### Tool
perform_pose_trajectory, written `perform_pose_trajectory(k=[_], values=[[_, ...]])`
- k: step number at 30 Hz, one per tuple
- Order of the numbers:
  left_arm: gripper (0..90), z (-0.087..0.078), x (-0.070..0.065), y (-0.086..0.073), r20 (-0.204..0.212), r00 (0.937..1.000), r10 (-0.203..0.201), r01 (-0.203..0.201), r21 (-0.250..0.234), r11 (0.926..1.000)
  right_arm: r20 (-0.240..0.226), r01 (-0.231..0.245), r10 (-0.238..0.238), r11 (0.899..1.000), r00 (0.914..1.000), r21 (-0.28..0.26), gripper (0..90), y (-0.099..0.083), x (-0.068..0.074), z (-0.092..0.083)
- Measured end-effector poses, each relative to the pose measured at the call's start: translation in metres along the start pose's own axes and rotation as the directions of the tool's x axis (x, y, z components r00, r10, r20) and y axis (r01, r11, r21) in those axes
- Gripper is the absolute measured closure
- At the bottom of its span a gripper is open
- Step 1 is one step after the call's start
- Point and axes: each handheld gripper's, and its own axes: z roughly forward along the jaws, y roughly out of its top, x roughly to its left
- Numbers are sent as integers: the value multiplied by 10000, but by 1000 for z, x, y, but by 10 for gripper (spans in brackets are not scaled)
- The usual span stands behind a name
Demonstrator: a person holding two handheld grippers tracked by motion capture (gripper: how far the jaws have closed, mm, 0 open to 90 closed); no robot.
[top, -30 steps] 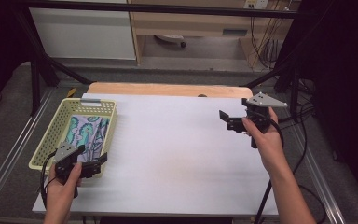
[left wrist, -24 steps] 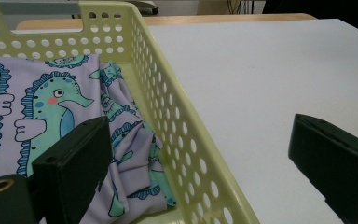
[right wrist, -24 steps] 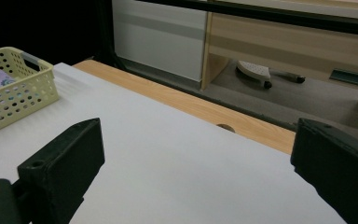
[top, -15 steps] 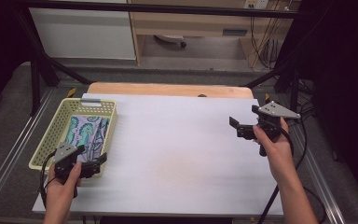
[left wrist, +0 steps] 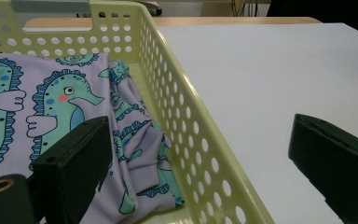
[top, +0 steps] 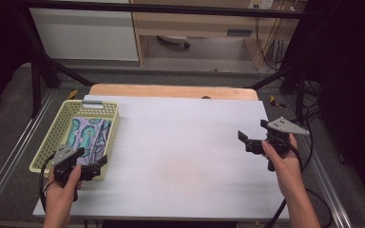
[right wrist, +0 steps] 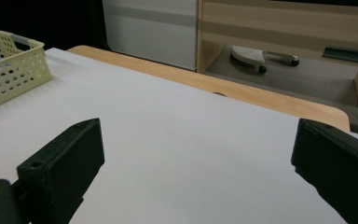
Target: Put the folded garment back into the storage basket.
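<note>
A pale yellow perforated basket (top: pixel 112 124) (left wrist: pixel 200 140) (right wrist: pixel 23 60) stands at the table's left. Inside lies a folded lilac cloth (top: pixel 88 135) (left wrist: pixel 51 107) printed with teal seahorses. My left gripper (top: pixel 96 166) (left wrist: pixel 200 172) hovers at the basket's near right corner, open, one jaw over the cloth and the other outside the wall over the table. My right gripper (top: pixel 245 140) (right wrist: pixel 196 172) is at the table's right side, open and empty, pointing left across the white surface.
The white table top (top: pixel 180 152) rests on a wooden board (top: pixel 171 91) showing along the far edge. Beyond the table are a white cabinet (top: pixel 85 33), a wooden unit (top: pixel 195 23) and hanging cables (top: pixel 266 33). Metal rails (top: pixel 9 161) flank the table.
My right gripper has drifted right and nearer, toward the table's right edge, staying open. The left gripper has held still at the basket's corner.
</note>
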Motion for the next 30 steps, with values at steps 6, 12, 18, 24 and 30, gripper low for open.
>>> perform_pose_trajectory(k=[6, 12, 18, 24, 30], values=[[64, 1, 0, 0, 13, 10000, 26, -26, 48, 10000, -2, -194, 194, 9998, 9998, -18, 31, -17, 1, -4], [65, 0, 0, 0, -1, 10000, 16, -16, 31, 10000, -45, -303, 303, 9995, 9995, 29, 33, -33, 5, -5], [65, 0, 0, 0, -15, 10000, 62, -62, 22, 10000, -80, -396, 396, 9992, 9992, 94, 33, -46, 9, -7], [65, -1, -1, 0, -94, 9998, 152, -152, 8, 9999, -156, -477, 479, 9987, 9987, 160, 33, -55, 13, -9], [65, -3, -2, 3, -172, 9984, 531, -530, 31, 9986, -249, -527, 534, 9982, 9983, 282, 32, -61, 18, -13]])
